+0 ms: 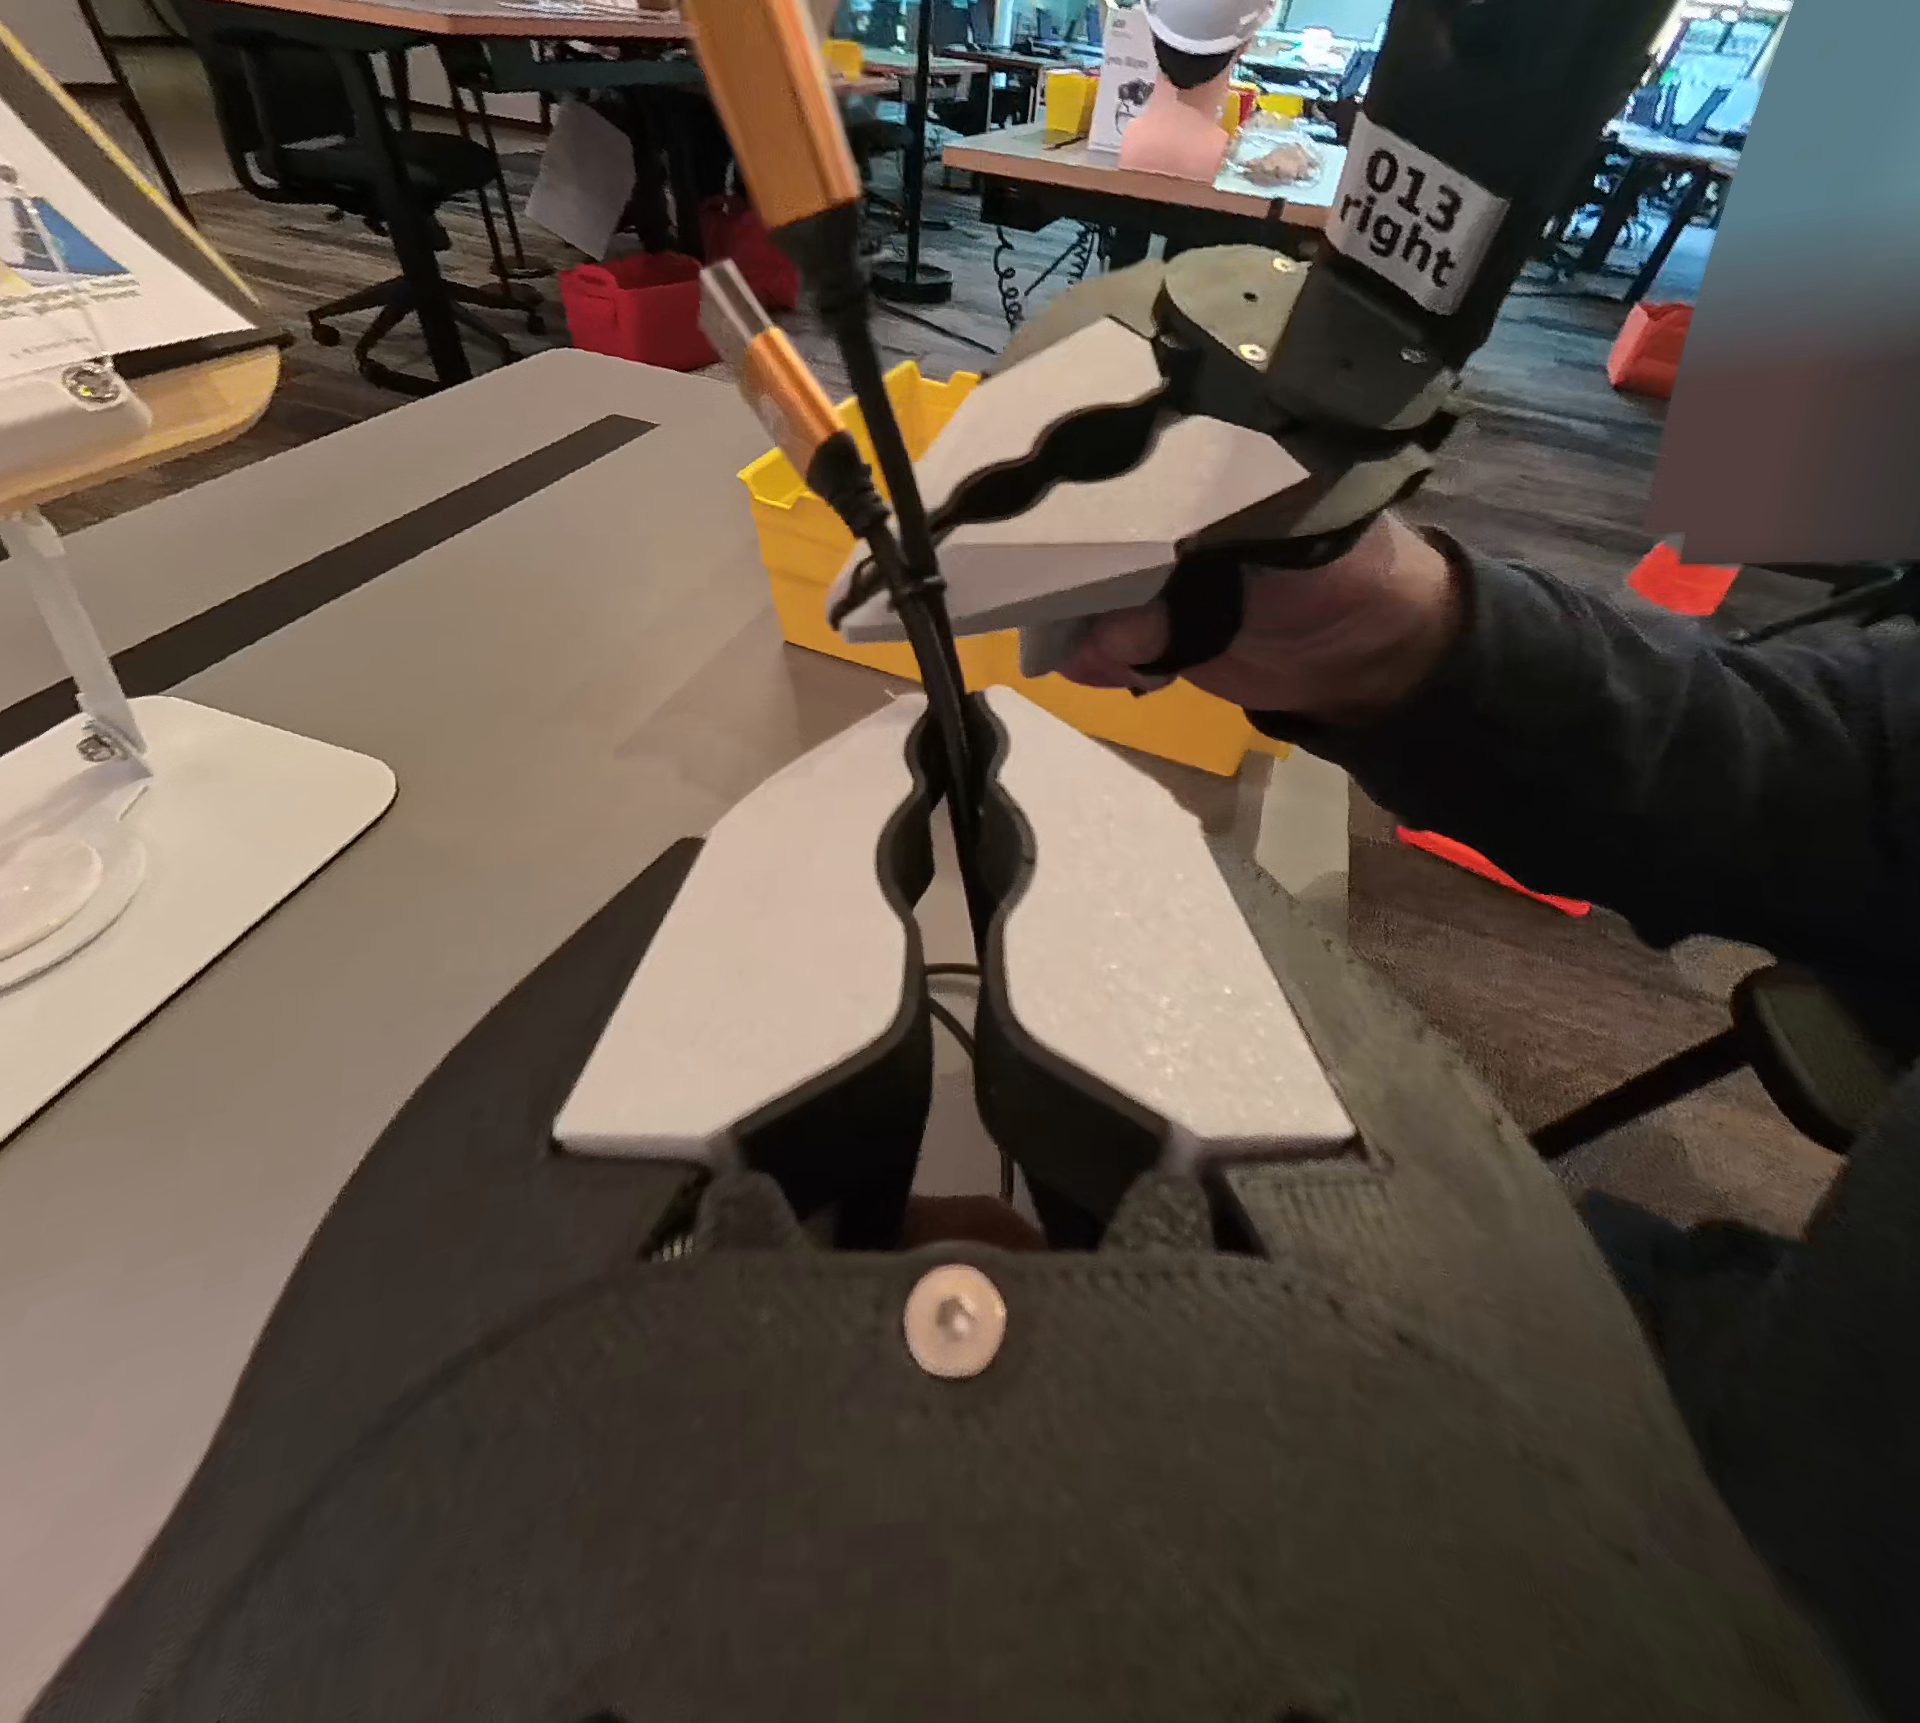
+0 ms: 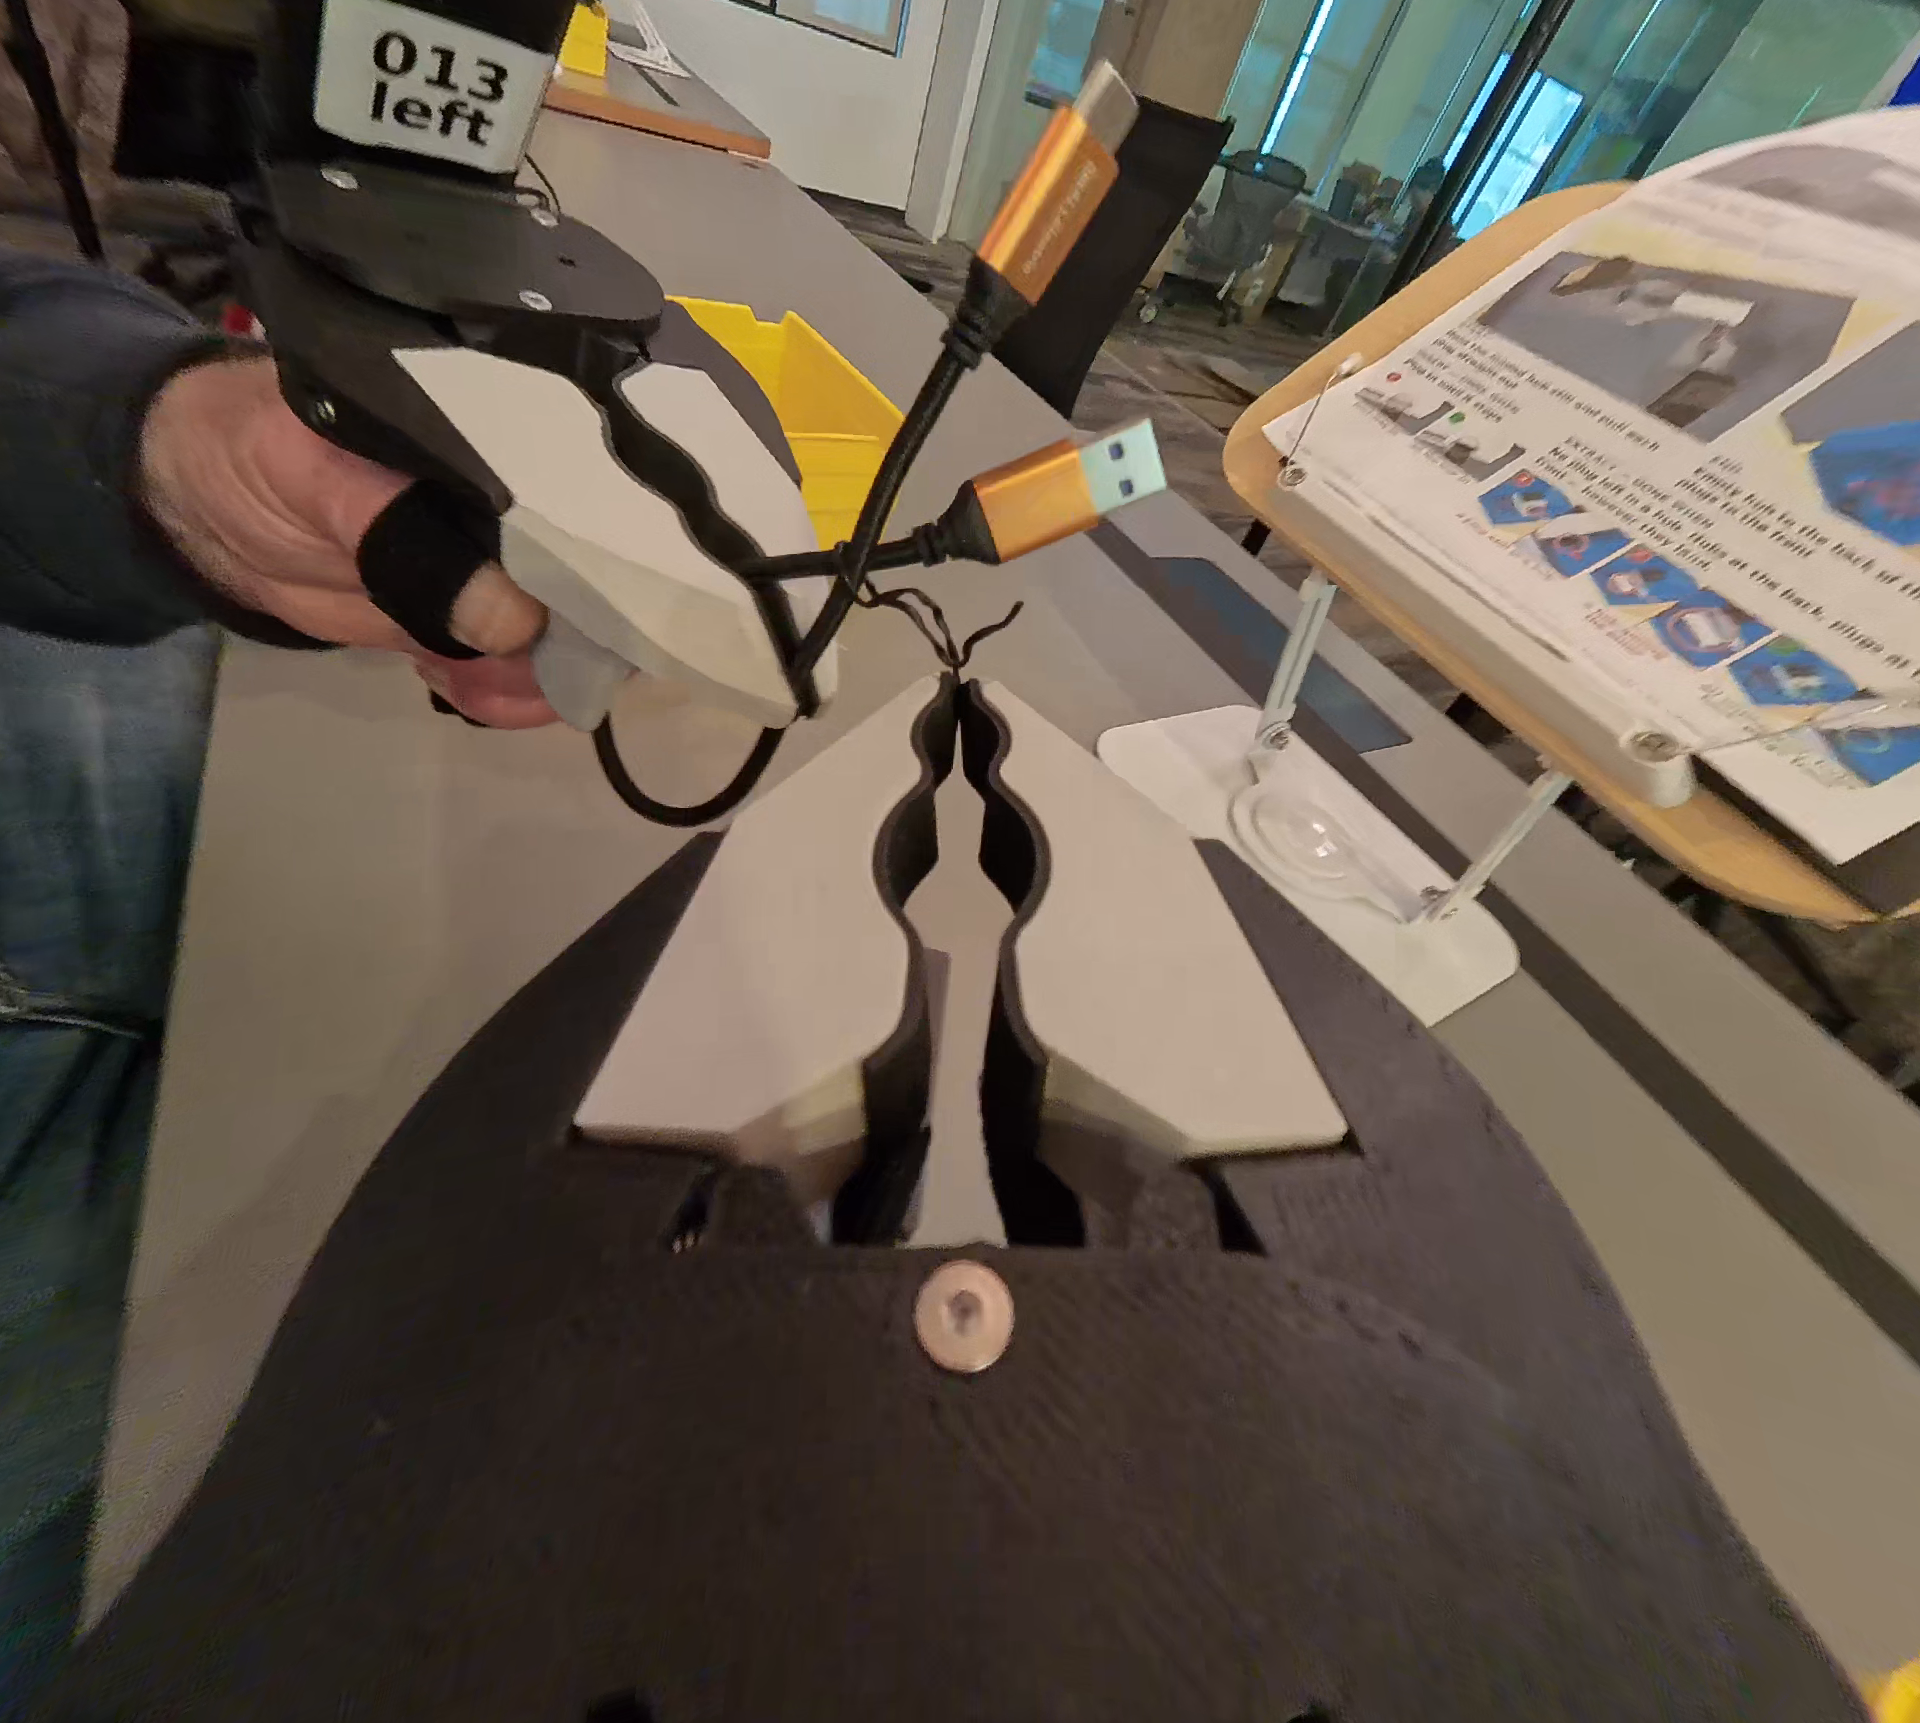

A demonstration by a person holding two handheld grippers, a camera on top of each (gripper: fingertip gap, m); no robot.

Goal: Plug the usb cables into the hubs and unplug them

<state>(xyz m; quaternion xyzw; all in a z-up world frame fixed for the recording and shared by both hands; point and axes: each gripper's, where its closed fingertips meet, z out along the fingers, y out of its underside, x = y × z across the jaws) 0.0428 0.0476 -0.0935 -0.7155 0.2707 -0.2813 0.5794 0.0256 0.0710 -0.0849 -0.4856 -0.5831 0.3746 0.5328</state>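
Note:
My left gripper (image 1: pixel 951 709) is shut on a black USB cable (image 1: pixel 940 665), folded double and held above the grey table (image 1: pixel 499 655). Two orange plugs rise from it, a larger one (image 1: pixel 771 99) and a smaller one (image 1: pixel 784 385). A thin black twist tie (image 2: pixel 935 624) binds the two strands just past the left fingertips. My right gripper (image 2: pixel 958 686) is shut on the loose ends of that tie. In the left wrist view the right gripper (image 1: pixel 862 603) comes in from the right at the tie. In the right wrist view the left gripper (image 2: pixel 805 697) grips the cable, with both plugs (image 2: pixel 1049 208) (image 2: pixel 1055 494) pointing up and right.
A yellow bin (image 1: pixel 1091 707) stands on the table behind the grippers. A white stand (image 2: pixel 1340 852) carries a wooden board with an instruction sheet (image 2: pixel 1662 468) on the far side of the table. Desks, chairs and red bins fill the room behind.

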